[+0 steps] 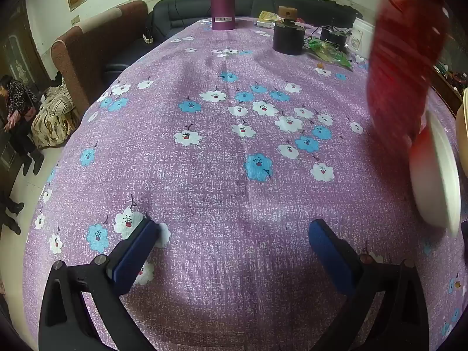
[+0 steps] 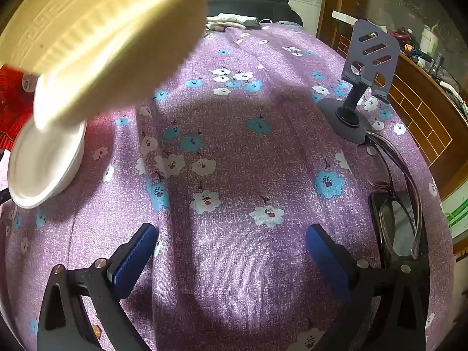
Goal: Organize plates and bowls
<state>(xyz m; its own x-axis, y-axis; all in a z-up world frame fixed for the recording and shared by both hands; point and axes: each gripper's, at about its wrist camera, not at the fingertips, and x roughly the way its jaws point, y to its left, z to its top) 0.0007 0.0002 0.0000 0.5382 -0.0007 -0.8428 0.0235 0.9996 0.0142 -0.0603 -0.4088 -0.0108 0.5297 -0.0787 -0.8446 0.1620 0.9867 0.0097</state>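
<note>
In the left wrist view my left gripper [image 1: 234, 228] hangs open over the purple flowered tablecloth [image 1: 204, 175], with nothing between its blue pads. To its right stand a white dish [image 1: 435, 175], a blurred red dish [image 1: 409, 44] behind it, and a sliver of a cream dish [image 1: 463, 134] at the frame edge. My right gripper [image 2: 231, 231] is open too, over bare cloth. To its upper left a large cream dish [image 2: 102, 44] with a key-pattern rim fills the corner, blurred. Below it is the white dish [image 2: 46, 163], with the red dish [image 2: 11, 102] behind.
At the far end stand a purple flask [image 1: 223, 0], a dark jar with a cork lid [image 1: 288, 33] and green packets [image 1: 330, 52]. A phone stand [image 2: 365, 73], glasses [image 2: 397, 204] and a phone [image 2: 380, 204] lie at the right edge. A person [image 1: 14, 108] sits off to the left.
</note>
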